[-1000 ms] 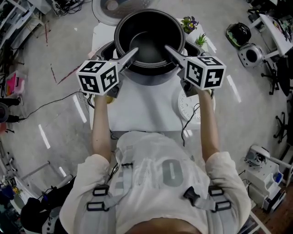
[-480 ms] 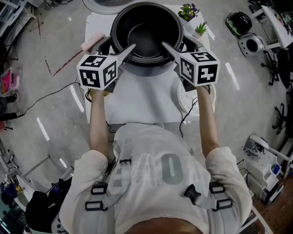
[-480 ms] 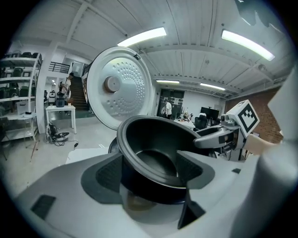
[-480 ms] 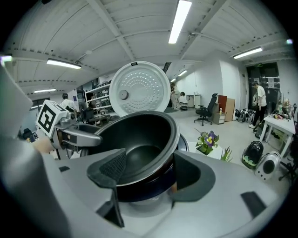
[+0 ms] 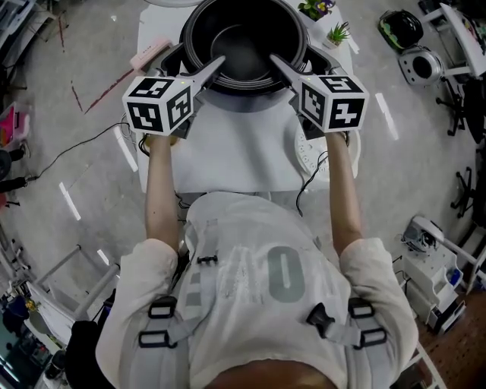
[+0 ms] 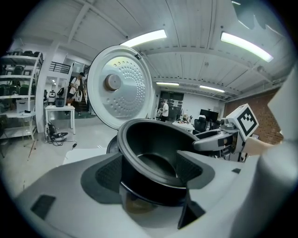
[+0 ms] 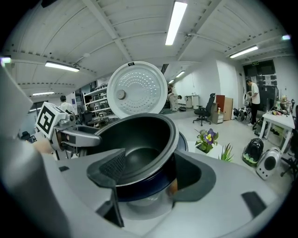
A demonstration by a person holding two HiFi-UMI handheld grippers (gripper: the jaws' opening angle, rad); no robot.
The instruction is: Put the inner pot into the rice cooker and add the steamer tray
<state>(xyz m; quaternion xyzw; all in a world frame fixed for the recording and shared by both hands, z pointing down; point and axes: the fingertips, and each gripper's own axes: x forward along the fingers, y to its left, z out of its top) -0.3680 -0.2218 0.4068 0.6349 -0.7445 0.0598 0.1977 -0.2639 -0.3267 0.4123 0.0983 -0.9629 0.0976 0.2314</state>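
Observation:
The black inner pot (image 5: 244, 38) hangs over the open rice cooker (image 5: 173, 62), its base down in the cooker's mouth and its rim above the body. My left gripper (image 5: 216, 67) is shut on the pot's near left wall, one finger inside the rim and one outside. My right gripper (image 5: 277, 64) holds the near right wall the same way. The left gripper view shows the pot (image 6: 158, 153) between the pads, and so does the right gripper view's pot (image 7: 135, 148). The white lid (image 6: 118, 88) stands up behind. A white perforated steamer tray (image 5: 305, 163) lies at the table's right edge.
The cooker stands at the far end of a white table (image 5: 235, 152). A pink object (image 5: 148, 55) lies at the table's far left, and two small potted plants (image 5: 326, 19) sit at its far right. Cables trail across the floor, and appliances (image 5: 416, 64) lie to the right.
Both grippers and the pot have sunk together toward the cooker; the pot now sits lower in its opening. Neither grip on the rim has changed.

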